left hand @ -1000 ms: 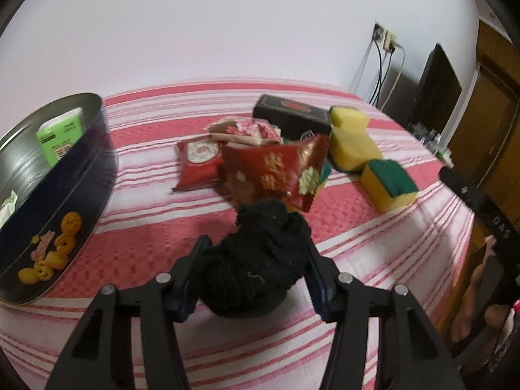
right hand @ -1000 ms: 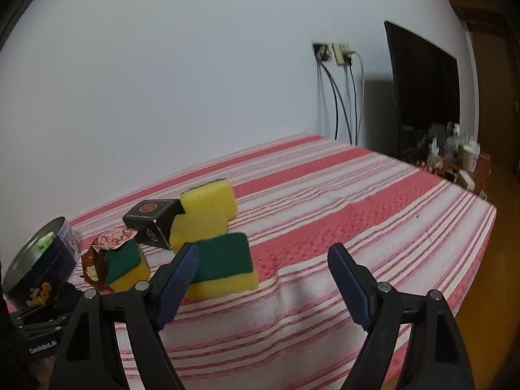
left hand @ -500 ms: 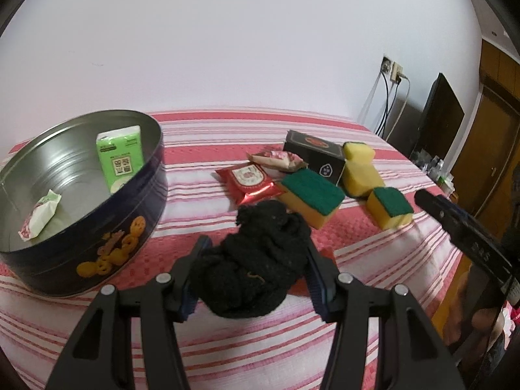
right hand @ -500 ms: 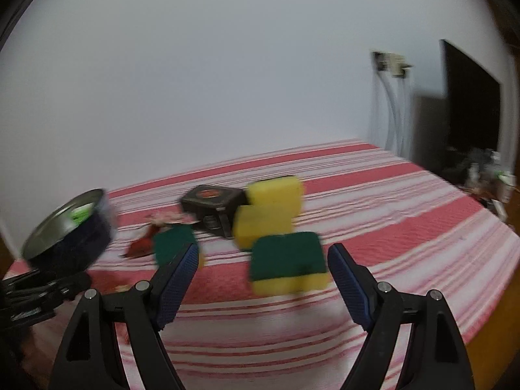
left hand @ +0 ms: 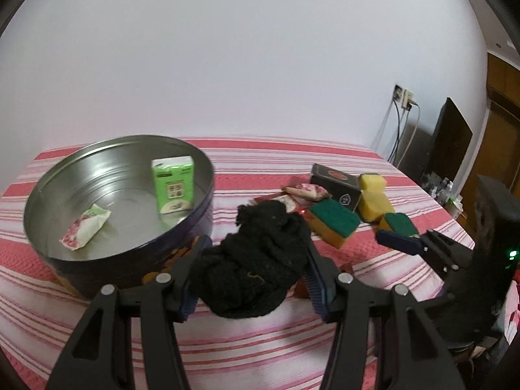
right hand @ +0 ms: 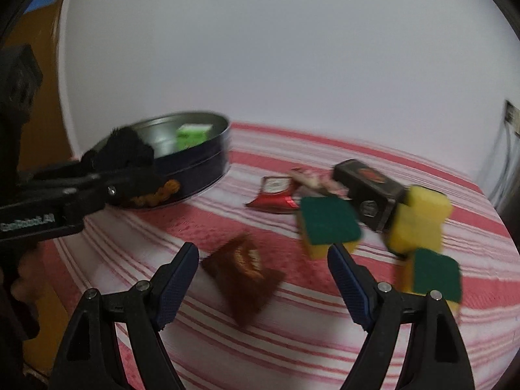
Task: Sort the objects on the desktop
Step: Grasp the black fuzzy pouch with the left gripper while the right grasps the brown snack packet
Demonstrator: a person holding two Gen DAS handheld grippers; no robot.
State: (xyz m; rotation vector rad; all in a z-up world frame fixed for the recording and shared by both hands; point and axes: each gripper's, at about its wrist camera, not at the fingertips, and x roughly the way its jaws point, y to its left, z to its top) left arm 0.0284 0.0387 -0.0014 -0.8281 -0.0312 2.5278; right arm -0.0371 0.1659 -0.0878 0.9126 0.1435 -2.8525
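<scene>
My left gripper is shut on a black knitted cloth and holds it just right of the round metal tin. The tin holds a green carton and a small white-pink packet. My right gripper is open and empty above a dark red packet on the striped cloth. In the right wrist view the left gripper and its black cloth hang beside the tin.
Green-topped sponges, a yellow sponge, a black box, a red packet and a pink wrapper lie on the red-striped tablecloth. A dark screen and wall cables stand at the far right.
My left gripper has swung left toward the tin with the black cloth, so the tin's inside shows. My right gripper has swung left and down over the dark red packet.
</scene>
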